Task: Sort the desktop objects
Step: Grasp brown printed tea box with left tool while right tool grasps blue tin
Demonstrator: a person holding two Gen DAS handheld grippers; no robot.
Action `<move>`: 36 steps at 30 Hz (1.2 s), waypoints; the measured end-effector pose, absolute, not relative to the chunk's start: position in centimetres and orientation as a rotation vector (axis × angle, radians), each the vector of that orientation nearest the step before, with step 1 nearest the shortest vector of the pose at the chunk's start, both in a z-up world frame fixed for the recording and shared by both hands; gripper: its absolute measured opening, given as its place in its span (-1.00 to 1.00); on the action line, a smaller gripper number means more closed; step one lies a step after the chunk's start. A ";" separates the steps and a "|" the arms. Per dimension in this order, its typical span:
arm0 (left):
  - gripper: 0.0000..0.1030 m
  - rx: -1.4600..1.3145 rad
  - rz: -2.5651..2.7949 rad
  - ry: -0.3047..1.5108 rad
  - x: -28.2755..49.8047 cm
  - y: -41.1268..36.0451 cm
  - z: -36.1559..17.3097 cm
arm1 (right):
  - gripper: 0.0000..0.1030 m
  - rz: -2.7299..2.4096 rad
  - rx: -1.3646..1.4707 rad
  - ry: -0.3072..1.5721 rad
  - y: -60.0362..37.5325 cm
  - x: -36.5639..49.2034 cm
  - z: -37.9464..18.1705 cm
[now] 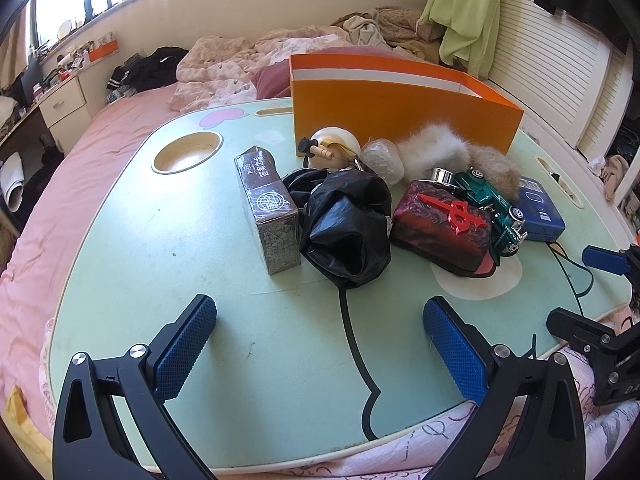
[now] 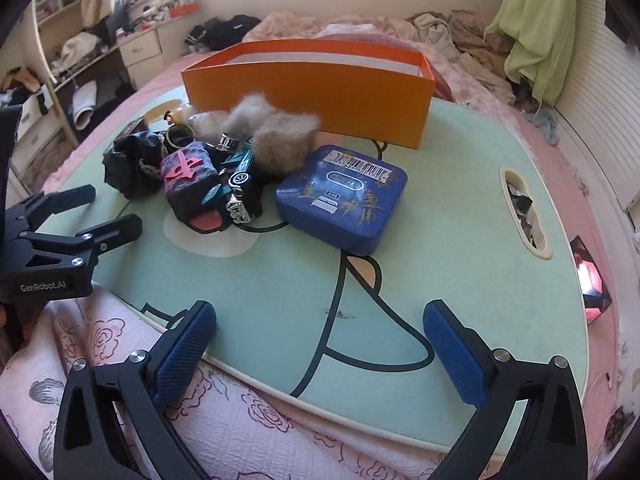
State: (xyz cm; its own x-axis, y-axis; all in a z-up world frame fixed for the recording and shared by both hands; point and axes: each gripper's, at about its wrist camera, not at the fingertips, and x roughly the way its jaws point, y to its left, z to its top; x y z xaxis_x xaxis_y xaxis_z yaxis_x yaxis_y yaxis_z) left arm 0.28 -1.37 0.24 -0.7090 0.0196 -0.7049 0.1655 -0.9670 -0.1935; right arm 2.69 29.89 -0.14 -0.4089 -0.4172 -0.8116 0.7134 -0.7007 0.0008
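On the green lap table (image 1: 160,260) lies a cluster: a grey-brown carton (image 1: 268,208), a crumpled black bag (image 1: 344,224), a red patterned box (image 1: 440,224), a green toy car (image 1: 492,208), a blue tin (image 2: 344,196) and fur pieces (image 2: 280,136). Behind them stands an orange box (image 2: 312,88) with an open top. My left gripper (image 1: 320,320) is open over the table's near edge, with nothing between its pads. My right gripper (image 2: 320,320) is open too, short of the blue tin, and holds nothing. Each gripper shows at the edge of the other's view.
The table rests on a pink bed with a rumpled duvet (image 1: 224,68) behind it. It has a round cup recess (image 1: 188,152) at far left and a handle slot (image 2: 524,212) at right. A small dark screen-like item (image 2: 592,276) lies off the right edge. A flowered cloth (image 2: 240,432) covers the near side.
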 end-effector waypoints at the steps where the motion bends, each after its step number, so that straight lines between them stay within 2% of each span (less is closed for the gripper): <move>1: 0.99 1.138 -2.811 0.404 0.5 -1.6 0.3 | 1.00 -2.132 1.091 0.456 30.0 2.7 -0.2; 5: 0.98 0.947 -2.872 0.692 2.9 -4.6 0.5 | 1.00 -2.132 1.090 0.456 30.1 2.6 -0.2; 7: 0.90 0.854 -2.865 0.809 3.9 -6.0 0.4 | 1.00 -2.130 1.088 0.455 30.2 2.6 0.0; 9: 0.58 0.806 -2.876 0.852 4.3 -6.4 0.3 | 1.00 -2.129 1.087 0.456 30.0 2.4 0.1; 12: 0.34 0.793 -2.899 0.794 4.2 -5.6 0.8 | 1.00 -2.128 1.088 0.455 30.0 2.5 0.1; 16: 0.33 0.775 -2.898 0.712 3.8 -5.1 1.6 | 1.00 -2.128 1.087 0.455 29.9 2.5 0.2; 23: 0.31 0.760 -2.792 0.725 1.0 -7.5 4.0 | 1.00 -2.128 1.088 0.454 29.8 2.5 0.2; 26: -0.14 0.865 -2.740 0.685 -1.9 -7.5 3.2 | 1.00 -2.128 1.088 0.454 29.8 2.5 0.2; 28: -0.31 0.965 -2.695 0.729 -3.3 -8.0 1.8 | 1.00 -2.128 1.088 0.454 29.8 2.6 0.2; 29: -0.49 1.004 -2.676 0.779 -3.7 -8.4 0.9 | 1.00 -2.128 1.088 0.454 29.8 2.6 0.2; 32: -0.61 0.962 -2.671 0.838 -2.6 -9.1 0.2 | 1.00 -2.128 1.086 0.456 29.7 2.5 0.3; 36: -0.61 0.905 -2.673 0.842 -0.7 -9.4 -0.1 | 1.00 -2.128 1.083 0.455 29.6 2.5 0.4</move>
